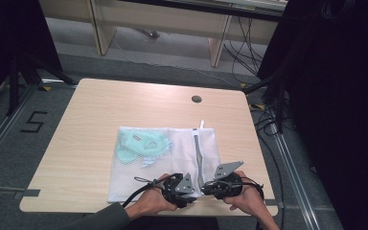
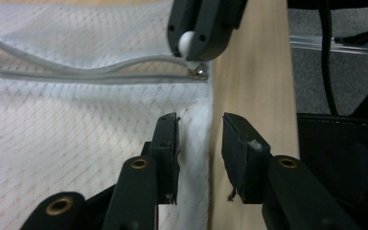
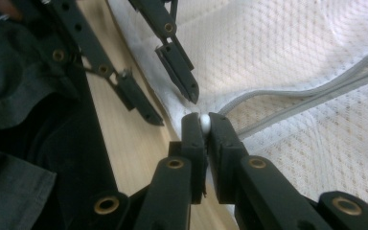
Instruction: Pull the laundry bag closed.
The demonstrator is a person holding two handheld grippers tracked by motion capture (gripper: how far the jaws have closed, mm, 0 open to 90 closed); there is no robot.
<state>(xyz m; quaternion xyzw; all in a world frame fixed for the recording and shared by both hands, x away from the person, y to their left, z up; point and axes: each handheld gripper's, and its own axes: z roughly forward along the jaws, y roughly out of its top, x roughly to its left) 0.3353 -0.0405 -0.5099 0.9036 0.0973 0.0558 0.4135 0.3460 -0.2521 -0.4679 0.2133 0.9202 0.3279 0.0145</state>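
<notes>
A white mesh laundry bag (image 1: 172, 158) lies flat on the wooden table (image 1: 91, 129), with a mint-green garment (image 1: 141, 145) inside its left half. Its grey zipper (image 2: 91, 72) gapes slightly and ends at the near edge. My right gripper (image 3: 205, 125) is shut on the zipper's small white pull (image 3: 204, 122), at the bag's near hem. My left gripper (image 2: 200, 129) stands open just beside it. One of its jaws is over the mesh and the other over bare wood, so the bag's hem lies between them with no pad pressing on it.
A round cable hole (image 1: 196, 99) sits near the table's far edge. Both hands hold the grippers at the near edge (image 1: 139, 211). Black cables trail on the floor at the right (image 1: 268, 120), and dark stands flank the table.
</notes>
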